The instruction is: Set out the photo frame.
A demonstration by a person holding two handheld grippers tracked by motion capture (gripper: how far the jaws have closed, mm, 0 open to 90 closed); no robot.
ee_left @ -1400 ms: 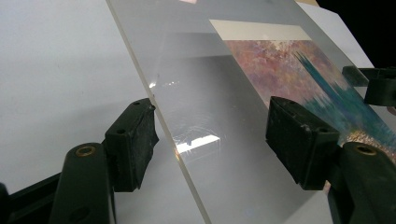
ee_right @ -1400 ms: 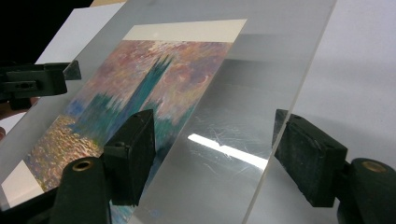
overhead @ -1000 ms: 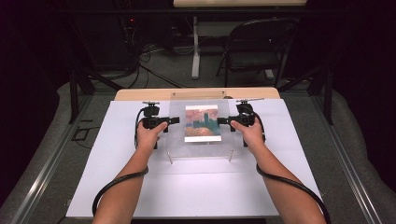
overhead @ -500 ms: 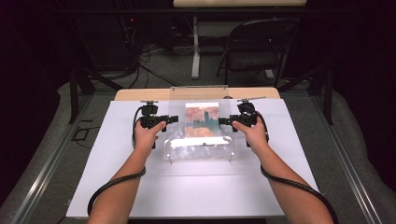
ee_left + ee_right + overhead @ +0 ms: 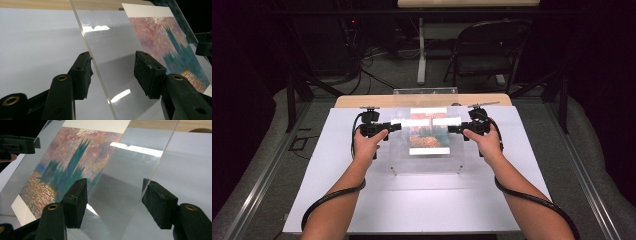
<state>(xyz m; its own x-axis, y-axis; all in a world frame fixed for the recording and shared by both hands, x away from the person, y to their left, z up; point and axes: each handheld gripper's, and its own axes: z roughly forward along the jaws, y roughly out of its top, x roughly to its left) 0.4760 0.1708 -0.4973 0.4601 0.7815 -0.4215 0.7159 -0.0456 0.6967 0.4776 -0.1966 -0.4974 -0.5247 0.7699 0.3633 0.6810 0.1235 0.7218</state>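
Observation:
A clear acrylic sheet [image 5: 427,160] lies tilted over the white table, its far side raised, with a painted print [image 5: 428,131] of towers and orange water under it. My left gripper [image 5: 395,127] reaches in at the sheet's left edge. In the left gripper view this gripper [image 5: 113,56] is open and has been closing, with the sheet [image 5: 110,37] running between its pads and a gap left. My right gripper [image 5: 453,129] is at the right edge. It [image 5: 114,182] has been closing too, its pads astride the sheet [image 5: 130,170] and apart from it, beside the print [image 5: 75,152].
The white table top [image 5: 422,205] extends toward the person. A wooden strip [image 5: 362,101] runs along its far edge, with a small clear upright piece [image 5: 425,91] on it. A folding chair [image 5: 484,55] and floor cables lie beyond.
Both pairs of jaws have narrowed around the sheet's side edges. The right hand has lifted slightly, and the glare on the sheet has shifted as it tilted.

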